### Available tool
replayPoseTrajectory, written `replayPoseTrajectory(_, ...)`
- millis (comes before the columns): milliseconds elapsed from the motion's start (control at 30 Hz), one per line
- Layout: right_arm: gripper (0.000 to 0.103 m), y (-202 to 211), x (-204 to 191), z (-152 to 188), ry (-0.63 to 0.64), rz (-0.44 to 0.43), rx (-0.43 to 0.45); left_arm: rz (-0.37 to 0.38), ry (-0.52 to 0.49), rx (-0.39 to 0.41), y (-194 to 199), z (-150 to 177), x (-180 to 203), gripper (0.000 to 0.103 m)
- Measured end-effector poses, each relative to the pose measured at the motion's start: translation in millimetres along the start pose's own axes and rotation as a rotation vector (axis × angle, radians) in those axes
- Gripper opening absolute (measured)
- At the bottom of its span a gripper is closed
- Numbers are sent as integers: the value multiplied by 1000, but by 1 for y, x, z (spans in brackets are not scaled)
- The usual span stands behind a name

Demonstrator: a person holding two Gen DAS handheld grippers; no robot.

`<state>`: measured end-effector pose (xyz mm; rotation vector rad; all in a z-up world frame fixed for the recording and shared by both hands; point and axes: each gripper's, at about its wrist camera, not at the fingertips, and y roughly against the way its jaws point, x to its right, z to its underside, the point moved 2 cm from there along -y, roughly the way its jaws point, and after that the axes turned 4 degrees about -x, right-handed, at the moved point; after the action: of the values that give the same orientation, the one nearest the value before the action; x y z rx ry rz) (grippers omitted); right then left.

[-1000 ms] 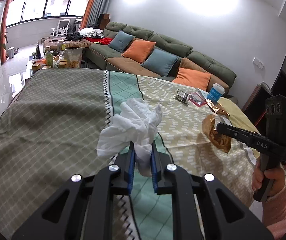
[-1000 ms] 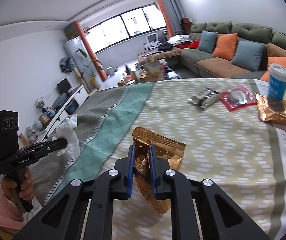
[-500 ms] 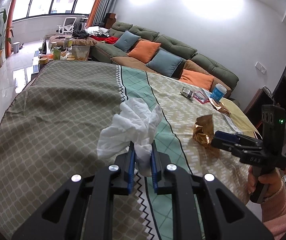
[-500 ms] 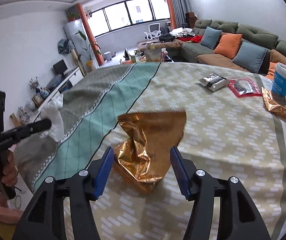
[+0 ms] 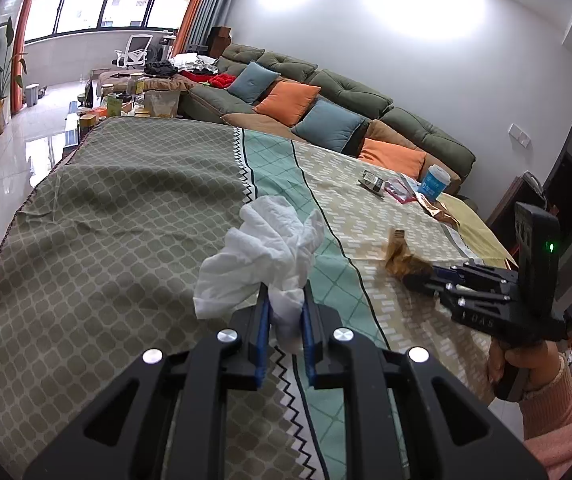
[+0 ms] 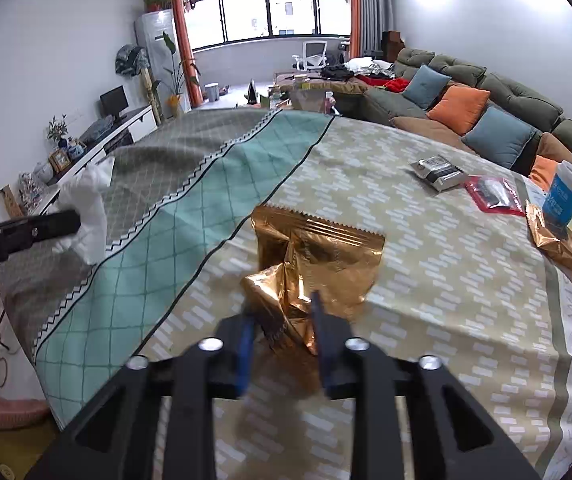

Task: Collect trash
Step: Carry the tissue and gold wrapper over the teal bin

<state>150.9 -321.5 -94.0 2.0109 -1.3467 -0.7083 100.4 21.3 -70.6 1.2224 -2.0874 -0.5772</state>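
My left gripper [image 5: 284,312] kept the crumpled white tissue [image 5: 264,254] pinched at lower centre, freeing my right gripper [image 6: 284,330], whose jaws had just been closing on the crinkled gold foil wrapper [image 6: 313,256] mid-frame, for collection.

White crumpled tissue [image 5: 270,252]: bunched, frame centre. Gold foil wrapper [image 6: 313,256]: creased, crumpled, standing up at lower centre. Second gold wrapper [image 6: 557,240], red packet [image 6: 493,196], silver-black packet [image 6: 437,172], blue paper cup [image 6: 565,196] upright: worktop, right side.
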Motion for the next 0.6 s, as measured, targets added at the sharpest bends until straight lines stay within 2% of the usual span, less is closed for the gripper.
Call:
replayPoseTrajectory(133,16,11,-3,-8,-7,-29,46,-8,-12,8,6,3,2,15)
replayPoseTrajectory(400,16,21,-34,-29,-2,-220,93,-38,-8,41,27,9,-6,15)
replayPoseTrajectory(600,16,15,-66,-42,28,-327,100,-65,0,59,44,13,-15,15)
